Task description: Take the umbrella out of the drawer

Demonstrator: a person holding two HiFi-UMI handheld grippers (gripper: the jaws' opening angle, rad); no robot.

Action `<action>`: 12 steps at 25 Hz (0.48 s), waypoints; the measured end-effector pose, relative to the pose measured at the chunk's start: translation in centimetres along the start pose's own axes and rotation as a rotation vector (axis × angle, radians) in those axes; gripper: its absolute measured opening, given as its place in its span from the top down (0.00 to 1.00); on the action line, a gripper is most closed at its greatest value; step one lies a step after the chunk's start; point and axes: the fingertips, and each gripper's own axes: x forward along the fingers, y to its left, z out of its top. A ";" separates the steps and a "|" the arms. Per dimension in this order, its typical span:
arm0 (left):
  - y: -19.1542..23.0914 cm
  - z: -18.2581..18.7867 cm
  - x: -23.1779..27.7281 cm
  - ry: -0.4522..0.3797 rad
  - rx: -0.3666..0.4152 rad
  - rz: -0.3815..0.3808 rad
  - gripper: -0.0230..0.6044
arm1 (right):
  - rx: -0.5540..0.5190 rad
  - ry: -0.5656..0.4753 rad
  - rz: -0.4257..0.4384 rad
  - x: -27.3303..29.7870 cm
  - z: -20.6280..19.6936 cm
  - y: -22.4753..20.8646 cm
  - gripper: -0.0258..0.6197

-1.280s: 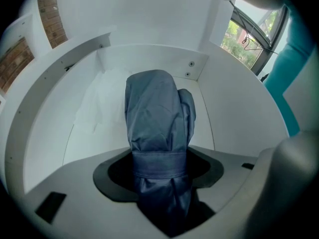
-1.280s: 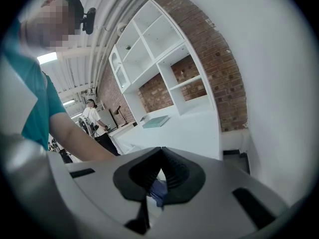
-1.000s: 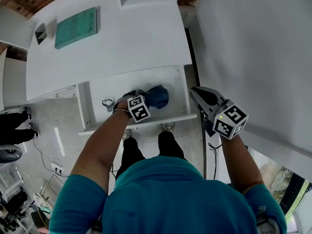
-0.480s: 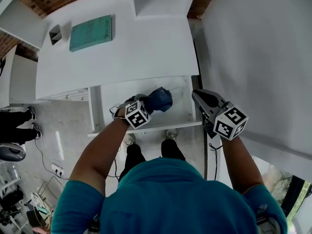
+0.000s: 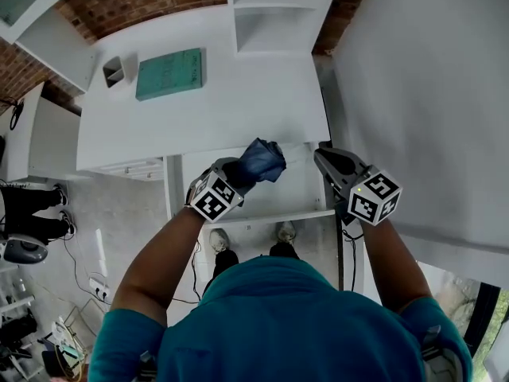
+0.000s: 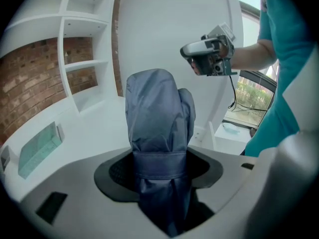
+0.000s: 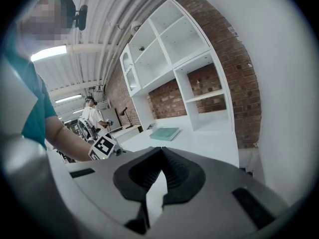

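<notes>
A folded blue umbrella point(image 5: 262, 161) in its fabric sleeve is clamped in my left gripper point(image 5: 243, 170), whose jaws press on its strapped middle. It hangs above the back of the open white drawer point(image 5: 270, 216), level with the desk's front edge. In the left gripper view the umbrella point(image 6: 158, 114) stands up out of the jaws of the left gripper point(image 6: 160, 164). My right gripper point(image 5: 321, 154) floats by the drawer's right side, its jaws together with nothing in them; its own view shows the right gripper point(image 7: 160, 152) pointing over the desk.
The white desk top point(image 5: 231, 102) carries a teal book point(image 5: 169, 73) and a small grey box point(image 5: 114, 71). White shelving point(image 5: 278, 10) stands against a brick wall behind. A white wall panel point(image 5: 421, 94) rises close on the right. A bystander's legs point(image 5: 28, 213) are at the left.
My left gripper has lifted the umbrella up out of the drawer and towards the desk's edge, tilting it more upright. The right gripper rose a little beside the drawer.
</notes>
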 end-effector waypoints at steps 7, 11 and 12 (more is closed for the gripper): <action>1.7 4.8 -6.5 -0.191 -0.086 0.049 0.54 | -0.030 -0.022 -0.007 0.3 2.9 0.8 0.93; 2.7 7.0 -10.0 -0.286 -0.126 0.062 0.54 | -0.053 -0.036 -0.007 0.6 4.6 1.3 0.93; 2.9 7.6 -10.9 -0.312 -0.137 0.060 0.54 | -0.060 -0.040 -0.007 0.6 5.2 1.5 0.93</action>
